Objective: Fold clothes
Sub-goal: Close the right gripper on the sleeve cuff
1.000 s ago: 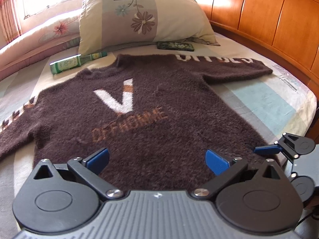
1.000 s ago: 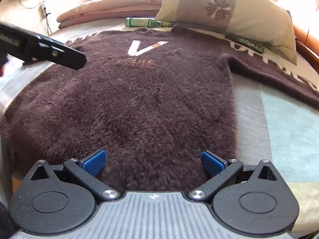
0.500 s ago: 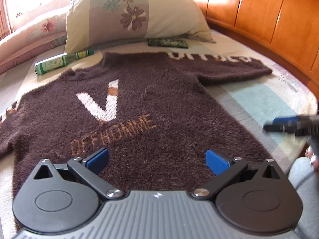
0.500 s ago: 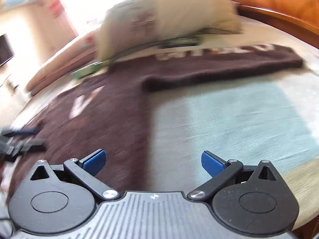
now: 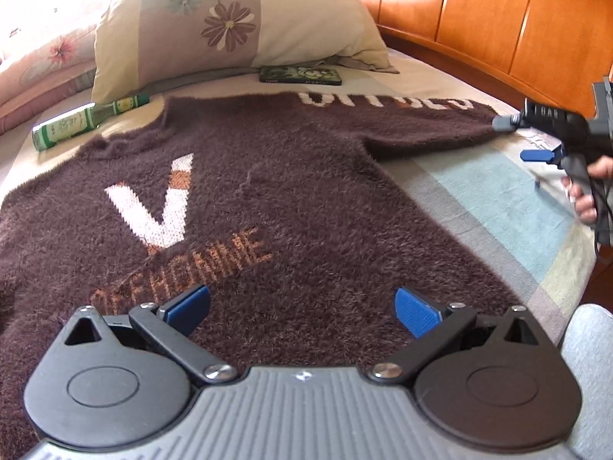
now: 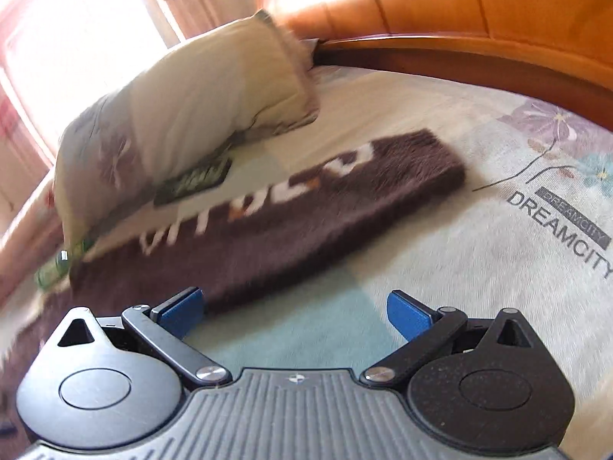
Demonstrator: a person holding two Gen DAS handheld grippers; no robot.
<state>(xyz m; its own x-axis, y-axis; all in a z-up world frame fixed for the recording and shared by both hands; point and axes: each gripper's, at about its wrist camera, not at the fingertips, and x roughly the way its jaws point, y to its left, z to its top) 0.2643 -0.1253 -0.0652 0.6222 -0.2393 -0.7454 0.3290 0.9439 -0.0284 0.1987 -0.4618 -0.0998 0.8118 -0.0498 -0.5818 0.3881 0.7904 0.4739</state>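
Left gripper (image 5: 302,312) hovers with jaws spread wide over the near hem of a brown fuzzy sweater (image 5: 268,199) lying flat on the bed (image 5: 479,191); right gripper (image 6: 294,312), also wide open (holding nothing), points at the sweater's right sleeve (image 6: 306,207), near a pillow (image 5: 230,27)

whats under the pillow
A dark green patterned case pokes out from under the pillow, lying on the bedsheet. How far it reaches underneath is hidden.
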